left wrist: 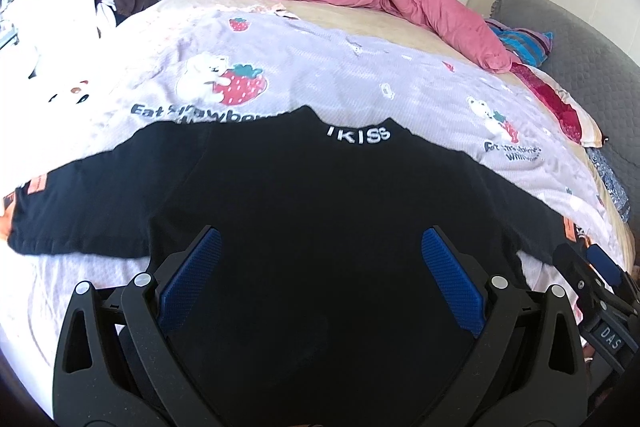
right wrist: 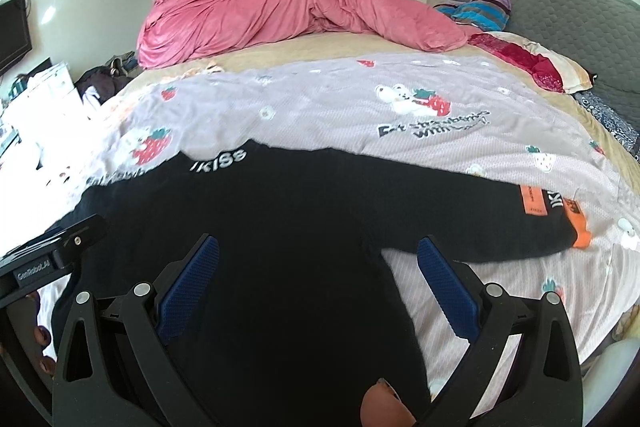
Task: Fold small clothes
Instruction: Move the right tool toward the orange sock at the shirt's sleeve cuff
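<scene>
A small black long-sleeved top [left wrist: 312, 195] lies flat on the bed, back up, with white "IKISS" lettering [left wrist: 358, 135] at the collar and both sleeves spread out. My left gripper [left wrist: 320, 243] hovers open over the middle of its body, blue pads wide apart. In the right wrist view the same black top [right wrist: 260, 227] fills the near foreground; its right sleeve [right wrist: 500, 223] carries an orange patch and orange cuff. My right gripper [right wrist: 318, 251] stands open above the right side of the body, near the armpit. Nothing is held by either.
A lilac strawberry-print blanket [left wrist: 340, 75] covers the bed under the top. A bunched pink duvet [right wrist: 280, 15] lies at the far side, with pillows [right wrist: 528, 55] and a grey headboard [right wrist: 560, 7] at right. The other gripper's body [right wrist: 48, 259] shows at left. A fingertip [right wrist: 384, 407] shows at bottom.
</scene>
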Demonstrator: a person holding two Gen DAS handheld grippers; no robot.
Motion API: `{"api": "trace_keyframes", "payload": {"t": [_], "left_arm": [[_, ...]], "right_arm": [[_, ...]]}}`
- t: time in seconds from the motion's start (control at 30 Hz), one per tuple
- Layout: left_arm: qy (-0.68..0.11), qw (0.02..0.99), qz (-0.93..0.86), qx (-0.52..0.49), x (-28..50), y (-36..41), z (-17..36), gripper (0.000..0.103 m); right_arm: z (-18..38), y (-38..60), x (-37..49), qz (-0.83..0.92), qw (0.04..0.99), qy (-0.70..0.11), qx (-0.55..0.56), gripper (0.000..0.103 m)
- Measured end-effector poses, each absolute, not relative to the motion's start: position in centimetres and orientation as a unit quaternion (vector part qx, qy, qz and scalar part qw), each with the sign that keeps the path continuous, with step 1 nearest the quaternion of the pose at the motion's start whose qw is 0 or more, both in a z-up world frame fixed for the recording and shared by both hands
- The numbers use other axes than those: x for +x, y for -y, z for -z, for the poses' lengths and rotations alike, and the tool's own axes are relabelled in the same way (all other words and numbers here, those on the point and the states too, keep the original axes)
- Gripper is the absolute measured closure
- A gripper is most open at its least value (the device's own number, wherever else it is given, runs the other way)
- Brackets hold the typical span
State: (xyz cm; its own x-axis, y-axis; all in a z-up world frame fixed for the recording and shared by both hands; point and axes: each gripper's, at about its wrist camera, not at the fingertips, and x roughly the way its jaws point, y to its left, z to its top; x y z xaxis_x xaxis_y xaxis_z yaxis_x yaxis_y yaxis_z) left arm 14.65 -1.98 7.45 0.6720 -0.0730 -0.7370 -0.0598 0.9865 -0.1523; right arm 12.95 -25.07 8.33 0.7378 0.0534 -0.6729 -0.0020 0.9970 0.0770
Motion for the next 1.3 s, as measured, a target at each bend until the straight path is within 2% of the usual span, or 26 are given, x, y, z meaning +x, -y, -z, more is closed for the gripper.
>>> {"api": "trace_keyframes", "payload": {"t": [0.7, 1.3], "left_arm": [[-0.429, 0.901, 0.049, -0.051, 22.5, 6.2, -6.2, 0.008], [-0.44, 0.893, 0.089, -0.022, 24.3, 9.5, -3.1, 0.008]], "right_arm": [[-7.1, 31.2, 20.3, 0.061, 0.924, -0.365, 0.095, 0.004], [-3.4, 40.5, 20.2, 0.184, 0.895, -0.376, 0.156, 0.004]]}}
